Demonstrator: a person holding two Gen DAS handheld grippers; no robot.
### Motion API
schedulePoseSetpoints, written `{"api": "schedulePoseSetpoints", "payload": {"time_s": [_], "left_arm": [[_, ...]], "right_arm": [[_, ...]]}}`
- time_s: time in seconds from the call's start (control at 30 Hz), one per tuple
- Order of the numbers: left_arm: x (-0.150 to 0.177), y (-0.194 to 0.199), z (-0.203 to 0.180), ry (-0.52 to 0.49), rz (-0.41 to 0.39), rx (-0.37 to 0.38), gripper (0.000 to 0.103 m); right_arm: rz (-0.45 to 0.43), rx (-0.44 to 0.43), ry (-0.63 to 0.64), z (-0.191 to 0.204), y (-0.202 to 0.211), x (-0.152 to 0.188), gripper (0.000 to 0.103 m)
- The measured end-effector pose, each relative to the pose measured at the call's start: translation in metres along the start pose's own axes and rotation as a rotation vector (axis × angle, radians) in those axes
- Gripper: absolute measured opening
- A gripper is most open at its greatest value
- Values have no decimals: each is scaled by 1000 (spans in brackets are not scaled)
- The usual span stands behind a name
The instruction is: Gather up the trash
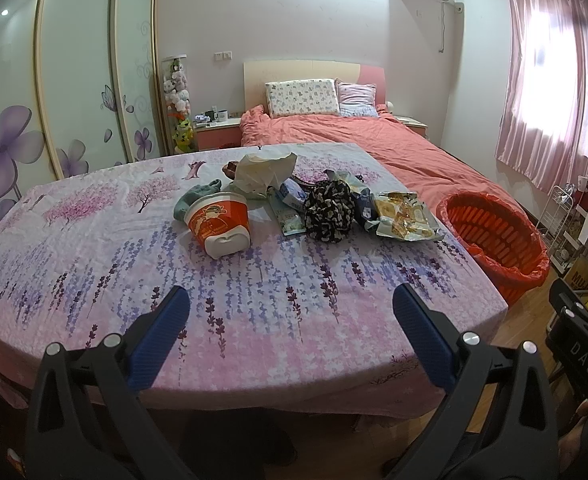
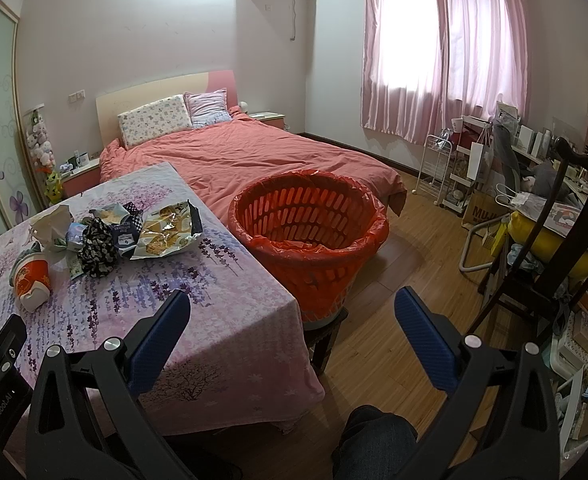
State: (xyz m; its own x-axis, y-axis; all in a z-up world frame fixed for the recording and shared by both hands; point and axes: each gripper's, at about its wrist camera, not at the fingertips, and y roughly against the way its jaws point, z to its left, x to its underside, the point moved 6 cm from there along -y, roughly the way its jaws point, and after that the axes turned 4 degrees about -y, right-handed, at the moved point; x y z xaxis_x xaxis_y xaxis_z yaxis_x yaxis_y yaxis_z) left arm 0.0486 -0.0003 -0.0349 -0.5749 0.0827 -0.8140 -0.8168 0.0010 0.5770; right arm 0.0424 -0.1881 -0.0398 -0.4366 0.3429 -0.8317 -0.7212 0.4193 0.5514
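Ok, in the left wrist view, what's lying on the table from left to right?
Green cloth → red-and-white paper cup on its side → black-and-white patterned fabric bundle → torn yellow snack wrapper → red plastic basket beside the table.

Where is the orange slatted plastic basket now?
In both views the orange slatted plastic basket stands off the table's right edge, at the foot of the bed.

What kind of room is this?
A bedroom, most likely: there is a bed with pillows, a sliding wardrobe, and pink curtains on the window.
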Motion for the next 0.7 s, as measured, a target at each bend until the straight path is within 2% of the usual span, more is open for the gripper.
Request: {"api": "schedulePoseSetpoints", "payload": {"time_s": [0.33,0.47,0.7], "left_arm": [[5,-9,-3,13,14,-5,99],[-1,-15,13,36,24,-25,99],[-12,-53,58,99,54,-49,99]], "right_arm": [[1,-4,8,2,-4,-1,101],[18,-33,10,7,-17,-3,101],[61,-123,5,31,-48,-11,101]]}}
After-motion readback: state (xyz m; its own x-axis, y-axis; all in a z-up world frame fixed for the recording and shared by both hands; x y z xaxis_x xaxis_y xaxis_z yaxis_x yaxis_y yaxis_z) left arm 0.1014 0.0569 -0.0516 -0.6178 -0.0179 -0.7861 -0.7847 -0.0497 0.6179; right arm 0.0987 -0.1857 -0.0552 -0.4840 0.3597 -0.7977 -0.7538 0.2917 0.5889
